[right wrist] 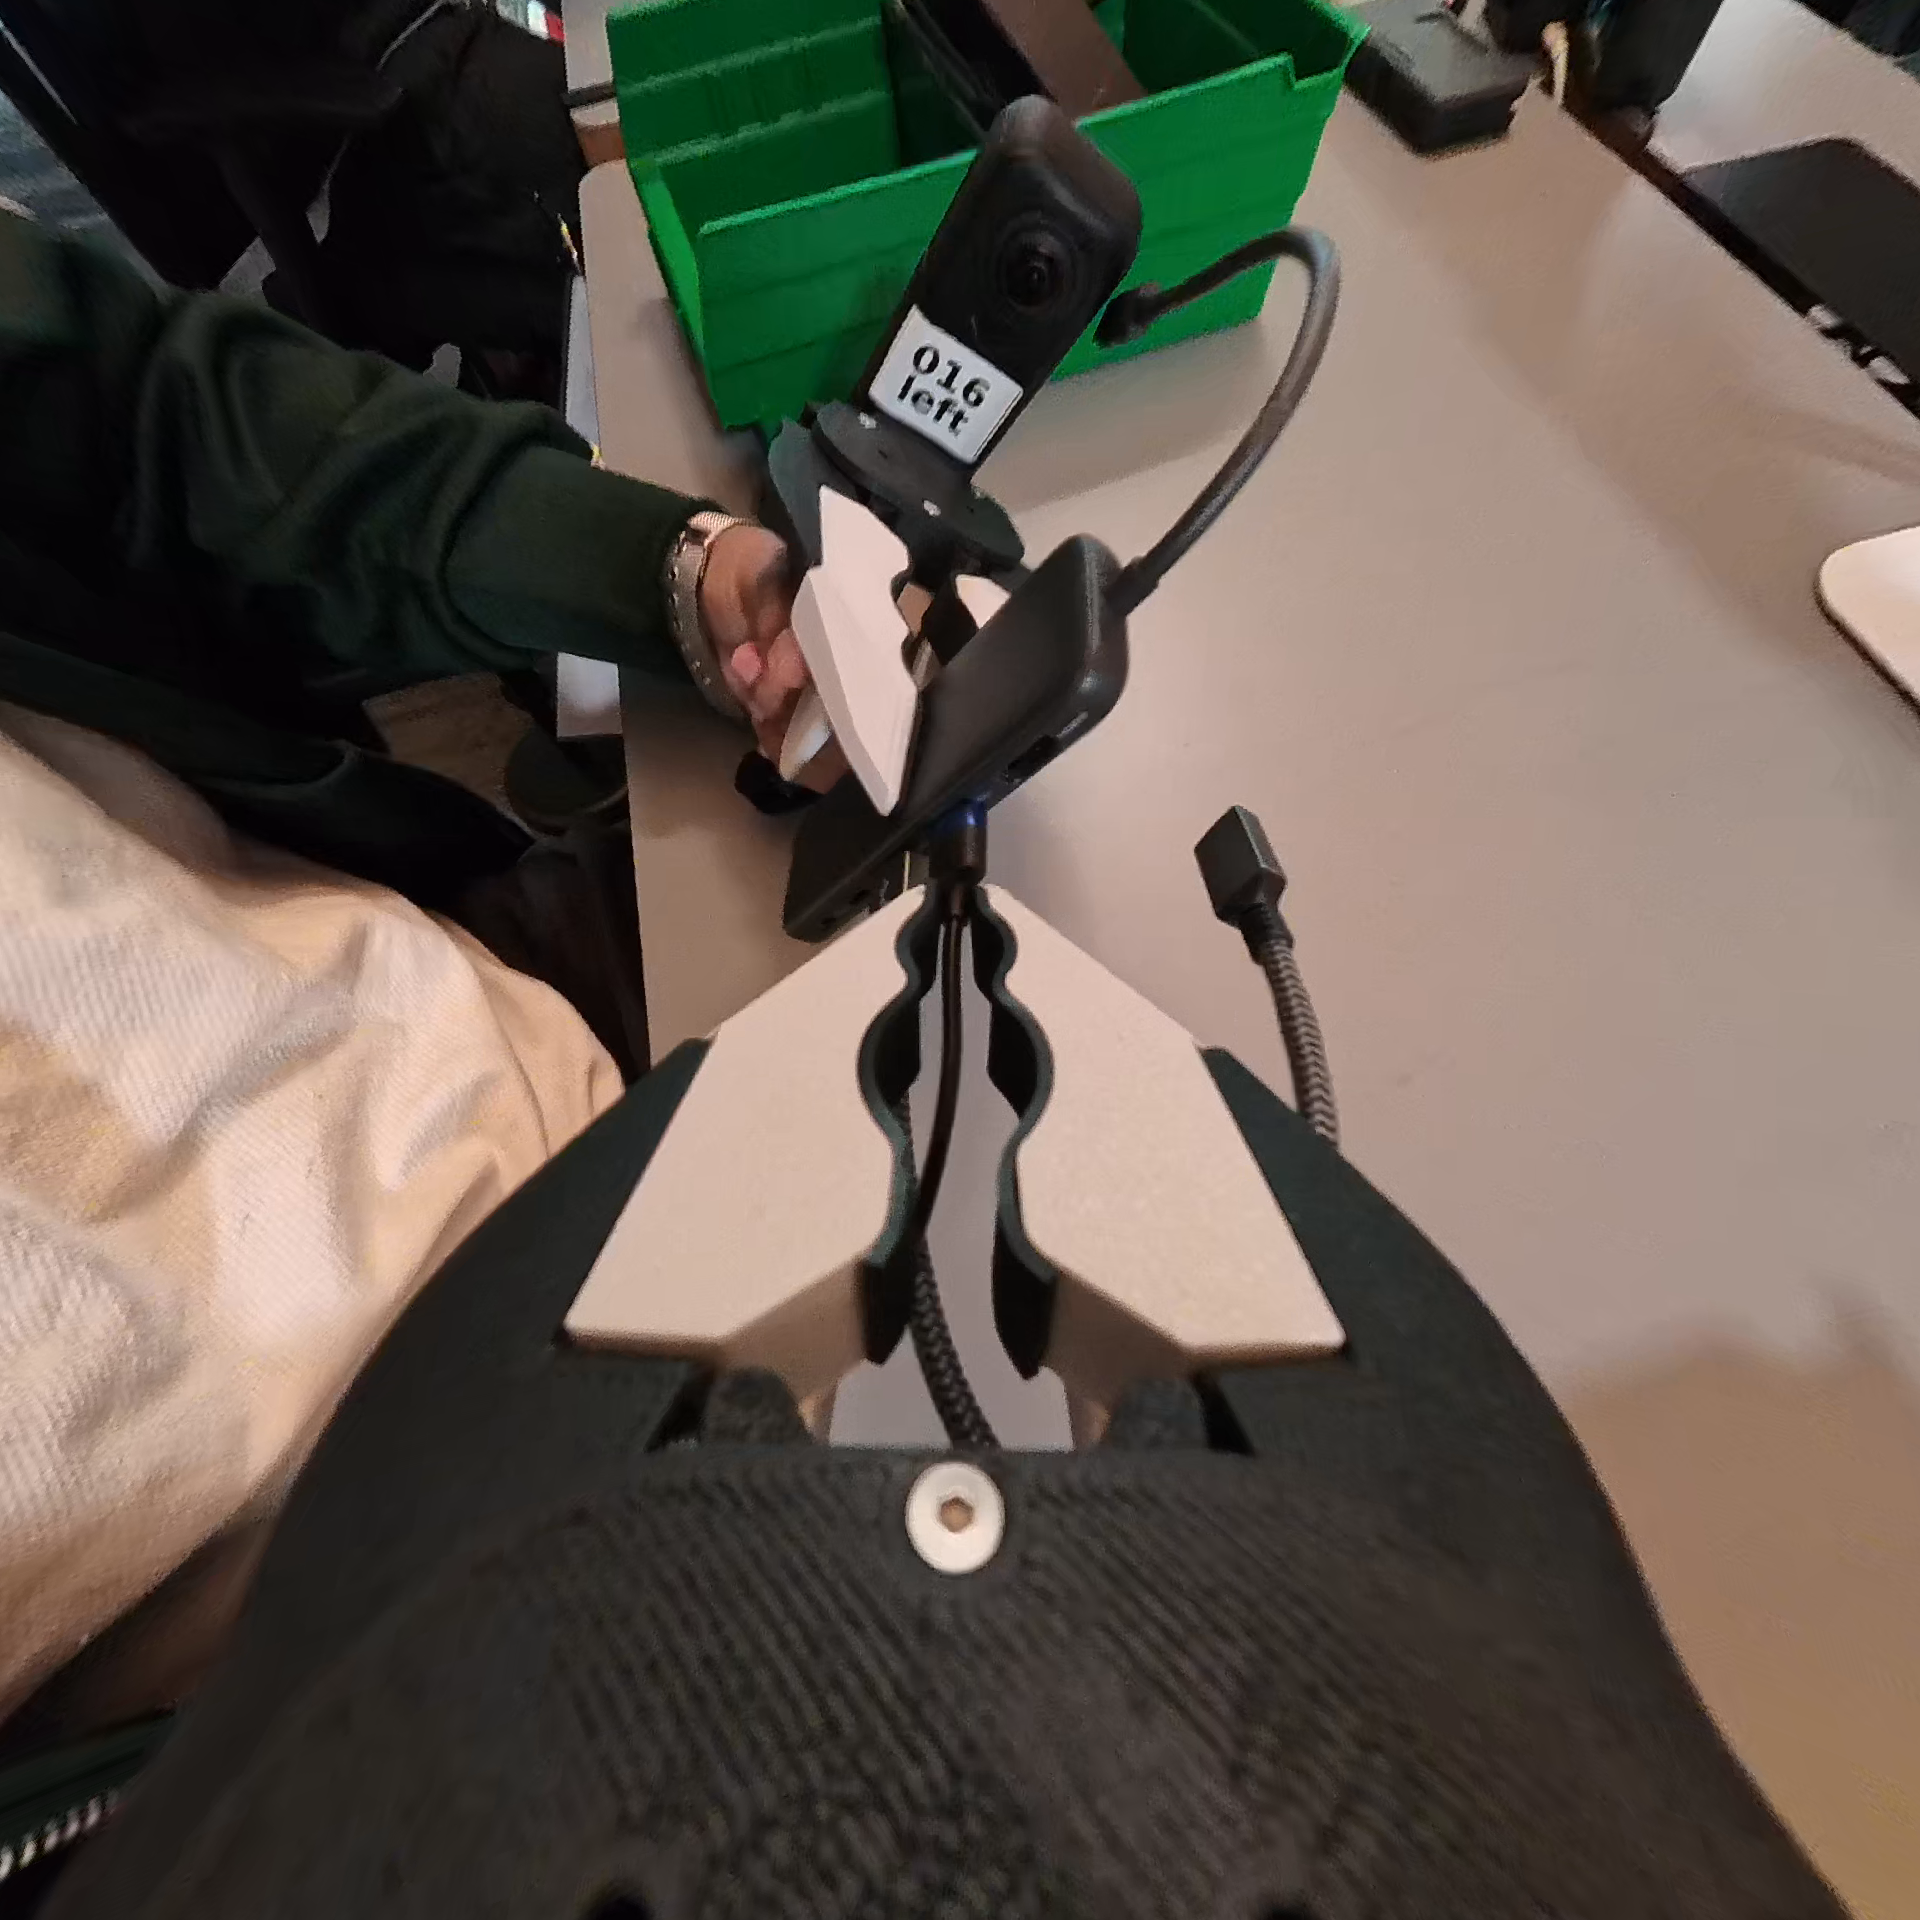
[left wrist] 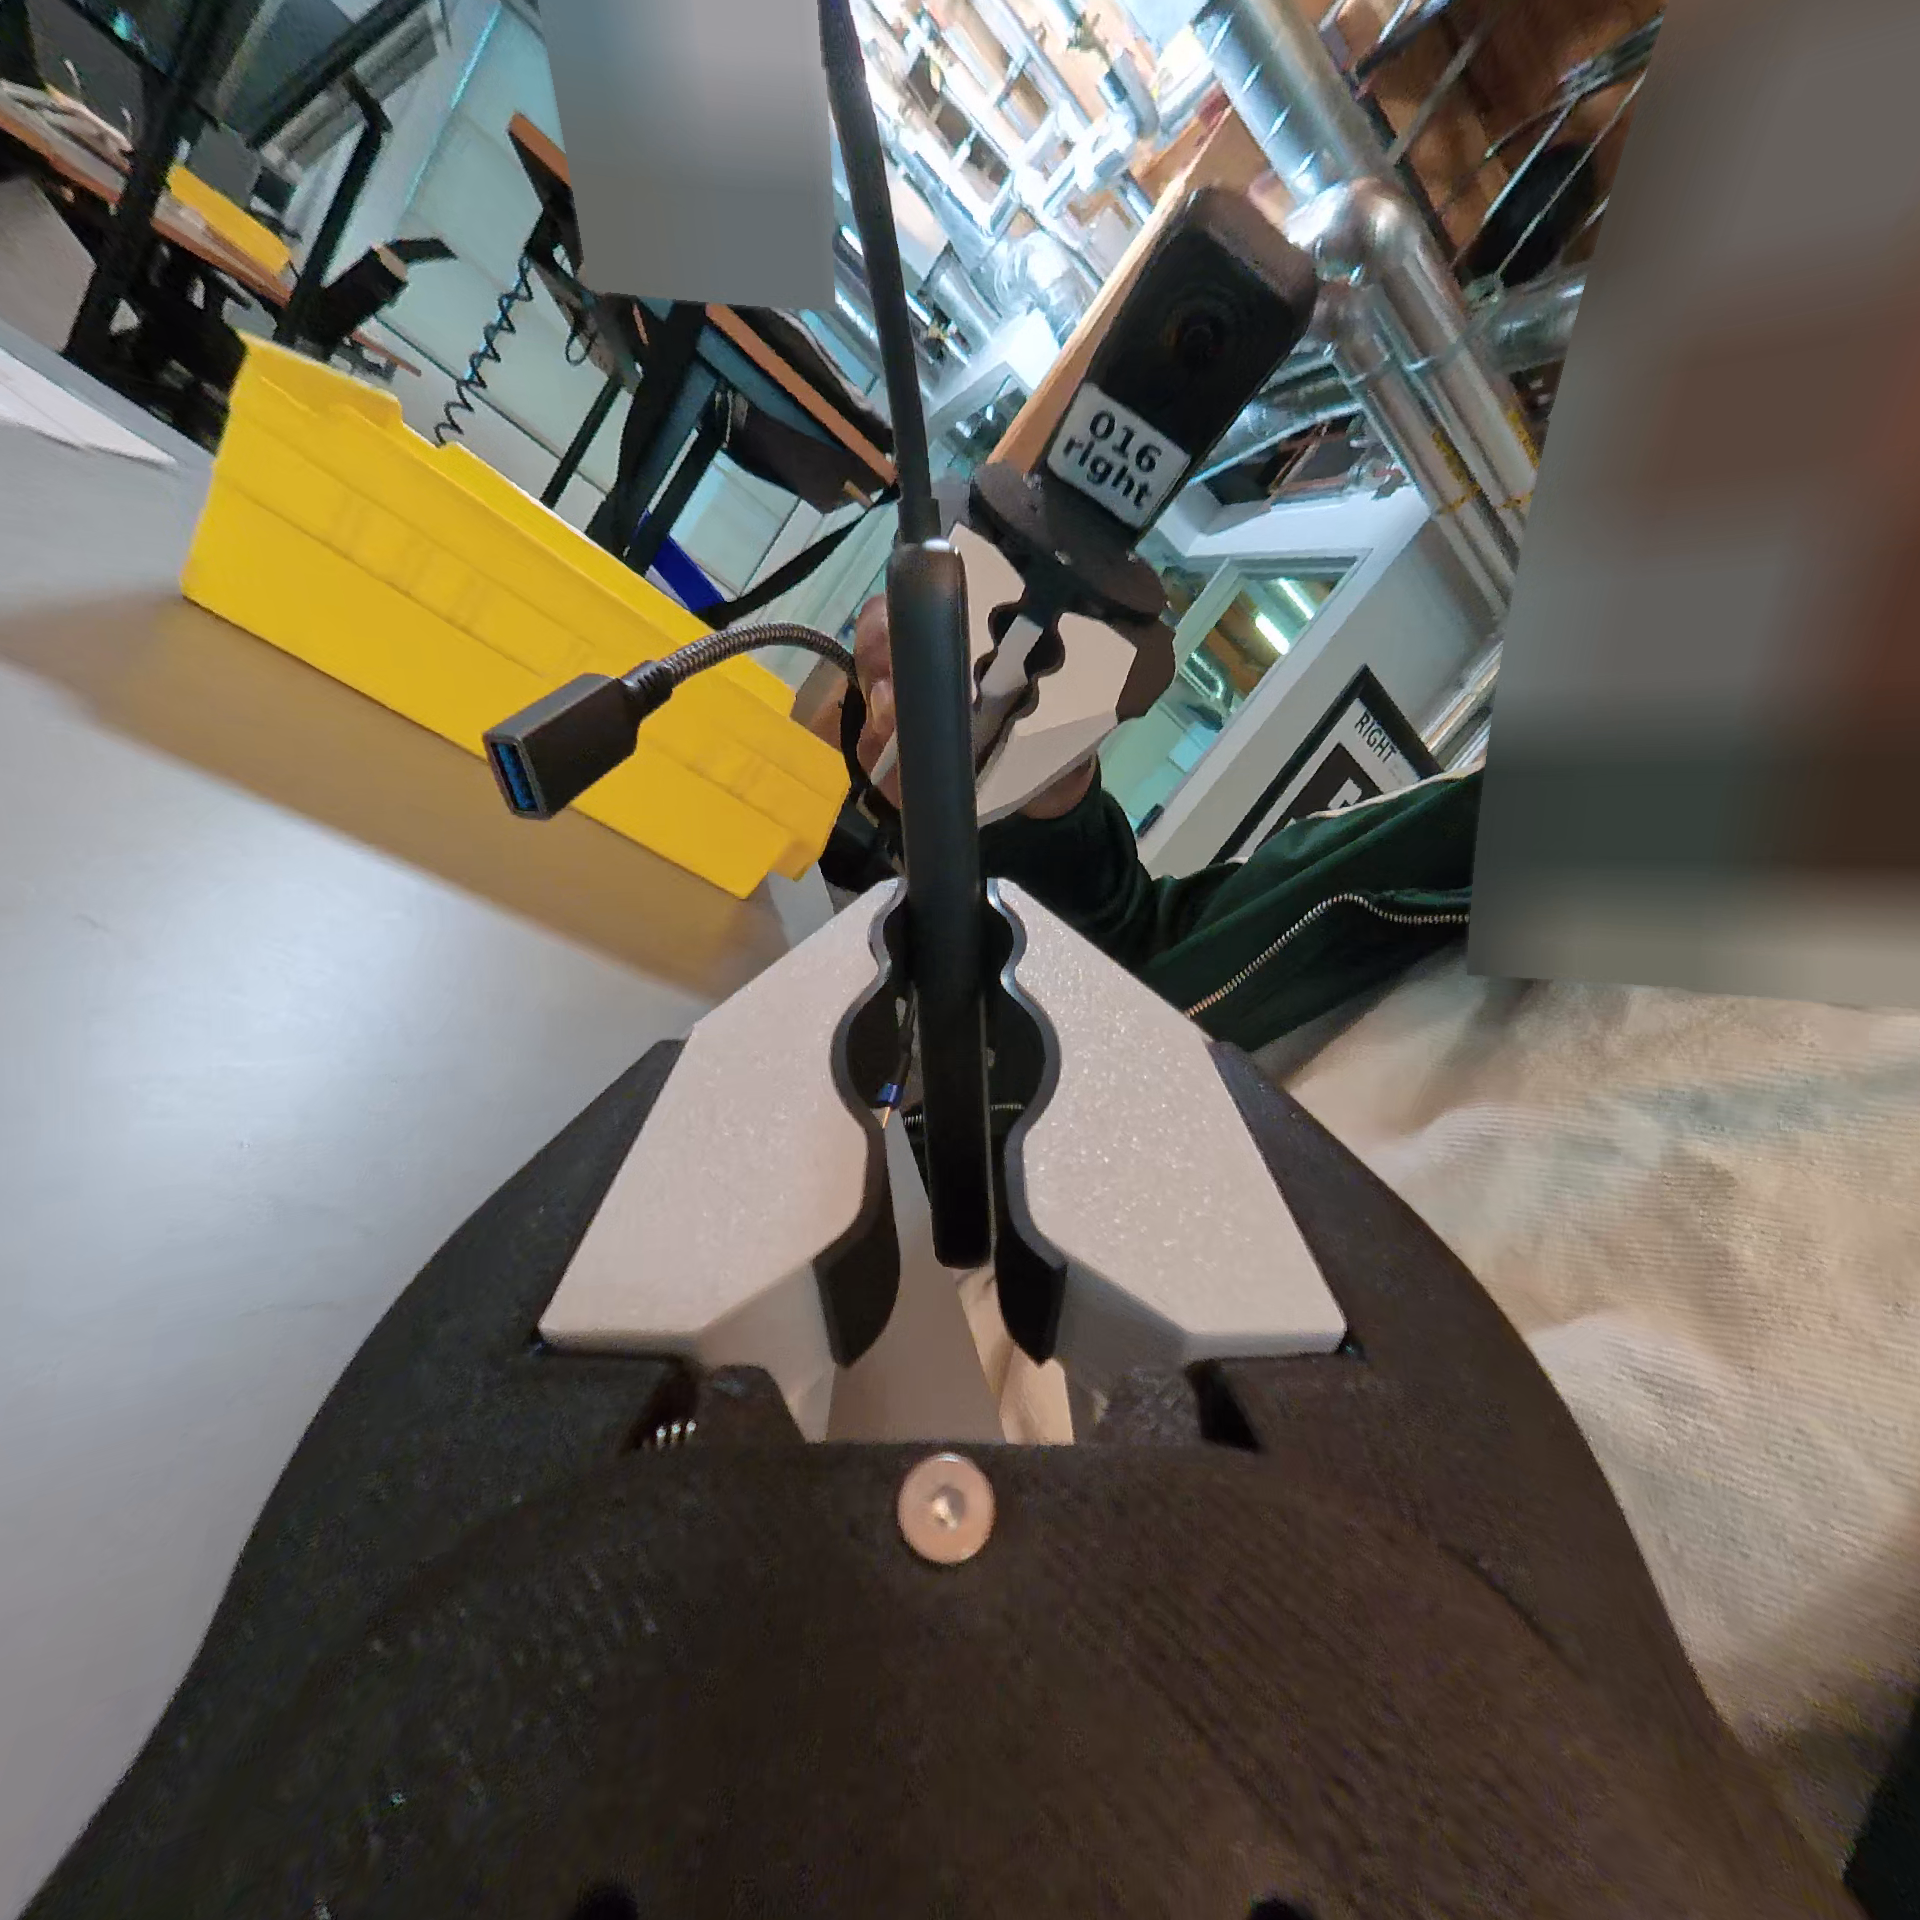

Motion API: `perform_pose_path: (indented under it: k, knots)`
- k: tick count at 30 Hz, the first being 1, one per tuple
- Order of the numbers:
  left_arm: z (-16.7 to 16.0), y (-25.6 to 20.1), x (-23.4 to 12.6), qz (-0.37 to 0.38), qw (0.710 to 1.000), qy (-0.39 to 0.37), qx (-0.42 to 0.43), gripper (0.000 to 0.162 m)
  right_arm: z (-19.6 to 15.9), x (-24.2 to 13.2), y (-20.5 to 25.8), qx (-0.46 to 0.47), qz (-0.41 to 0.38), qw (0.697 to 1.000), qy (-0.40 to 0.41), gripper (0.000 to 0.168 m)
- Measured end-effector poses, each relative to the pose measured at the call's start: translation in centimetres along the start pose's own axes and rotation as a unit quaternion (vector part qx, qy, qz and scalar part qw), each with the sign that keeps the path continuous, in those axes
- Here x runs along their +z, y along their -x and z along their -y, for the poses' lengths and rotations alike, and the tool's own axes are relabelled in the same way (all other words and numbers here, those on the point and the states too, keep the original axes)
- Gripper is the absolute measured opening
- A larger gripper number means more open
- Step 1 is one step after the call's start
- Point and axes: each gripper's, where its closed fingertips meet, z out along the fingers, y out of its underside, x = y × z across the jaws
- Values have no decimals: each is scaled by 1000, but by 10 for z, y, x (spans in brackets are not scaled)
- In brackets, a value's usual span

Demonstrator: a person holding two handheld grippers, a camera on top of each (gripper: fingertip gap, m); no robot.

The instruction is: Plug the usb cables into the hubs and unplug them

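My left gripper (left wrist: 943,906) is shut on a flat black USB hub (left wrist: 940,790), seen edge-on and held above the table. The hub's own cable (left wrist: 873,260) runs up and away. In the right wrist view the hub (right wrist: 997,696) sits tilted in the left gripper (right wrist: 904,675). My right gripper (right wrist: 951,906) is shut on a black braided USB cable (right wrist: 940,1320) just behind its plug (right wrist: 961,847), which meets a port on the hub's edge; how deep it sits is not clear. The cable's free socket end (right wrist: 1242,862) sticks up to the right. That end (left wrist: 561,753) and the right gripper (left wrist: 1023,675) show in the left wrist view.
A yellow bin (left wrist: 468,623) stands on the pale table (left wrist: 208,1039) to the left. A green bin (right wrist: 831,239) stands at the table's far end behind the left gripper. A white object (right wrist: 1870,613) and a dark flat one (right wrist: 1818,229) lie at the right. A person's dark green sleeve (right wrist: 364,540) is near.
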Motion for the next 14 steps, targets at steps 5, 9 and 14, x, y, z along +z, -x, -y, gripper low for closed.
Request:
perform_pose_path:
  k: [5,9,14]
  knots:
    - [16,2,-8,7,999,-45,0,8,30,-15,-12,-21,-58,993,-98,15]
    - [32,3,-18,5,996,-93,-13,8,61,-53,-20,-1,-80,966,-245,22]
    - [53,-4,-34,-36,985,-164,-42,9,56,-106,-35,75,-107,904,-408,22]
